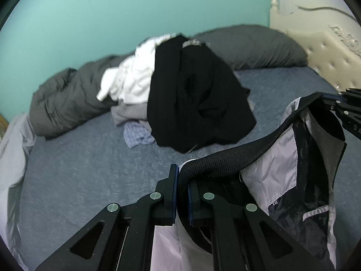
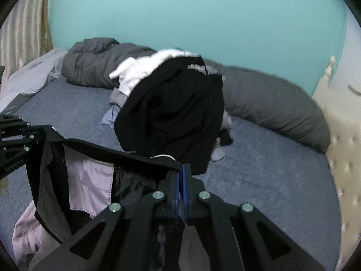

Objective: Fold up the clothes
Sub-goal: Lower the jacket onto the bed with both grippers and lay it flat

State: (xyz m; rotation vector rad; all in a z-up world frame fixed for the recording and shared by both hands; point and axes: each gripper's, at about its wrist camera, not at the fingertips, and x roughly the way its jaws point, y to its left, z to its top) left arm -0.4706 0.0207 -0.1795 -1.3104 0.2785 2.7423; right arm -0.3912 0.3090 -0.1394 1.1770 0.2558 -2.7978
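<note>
Our left gripper point(image 1: 183, 180) and right gripper point(image 2: 181, 176) clench the black-and-lilac shorts' ribbed waistband point(image 1: 237, 155); slack could bunch them on the blue bed point(image 1: 90, 169).

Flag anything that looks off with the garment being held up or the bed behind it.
The shorts are inside out: the size label and pale pocket linings face outward as both grippers hold the black waistband. Behind them, the unfolded clothes pile lies heaped on the bed. Nothing looks torn or spilled.
</note>
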